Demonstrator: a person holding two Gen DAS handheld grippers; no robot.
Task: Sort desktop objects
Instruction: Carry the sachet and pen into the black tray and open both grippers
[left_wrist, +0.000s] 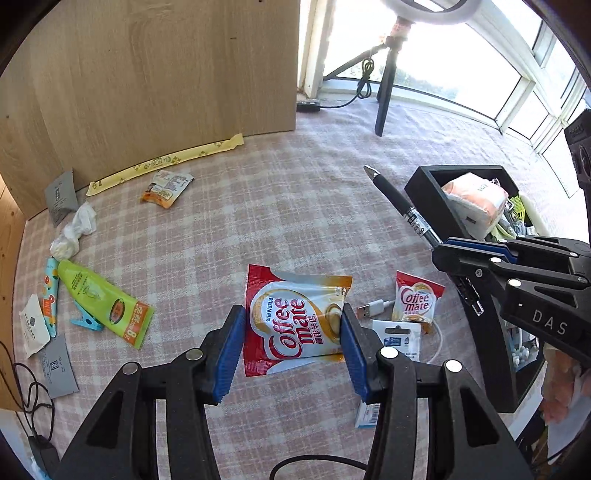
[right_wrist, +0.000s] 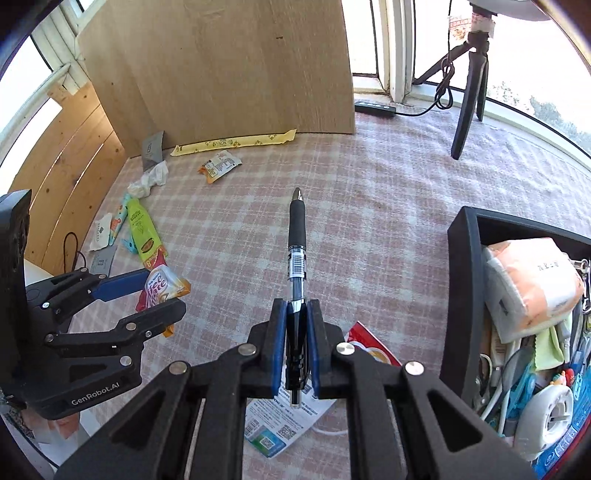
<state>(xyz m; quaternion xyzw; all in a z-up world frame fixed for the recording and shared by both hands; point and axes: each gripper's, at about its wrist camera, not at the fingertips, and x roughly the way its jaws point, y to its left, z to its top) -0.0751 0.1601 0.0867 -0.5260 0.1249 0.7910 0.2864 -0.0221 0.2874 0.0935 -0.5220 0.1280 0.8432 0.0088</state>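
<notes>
Checked cloth lies bare mid-table; left tongs (left_wrist: 291, 343) clamp Coffee-mate sachet (left_wrist: 295, 317), right tongs (right_wrist: 296, 347) pinch pen (right_wrist: 297, 258).

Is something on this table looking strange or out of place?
Yes: a crumpled white tissue lies among the flat sachets at the table's left edge. It looks like trash rather than an item to sort. Nothing appears spilled or broken.

The black rectangular storage box (right_wrist: 461, 295) is cut off by the right edge of the right wrist view, and the jumble in its near end is too tangled to sort out. A white printed leaflet (right_wrist: 273, 424) lies partly hidden under the right gripper (right_wrist: 295, 350). On the far left, the small grey foil sachet (left_wrist: 61, 199) carries print too small to read.
</notes>
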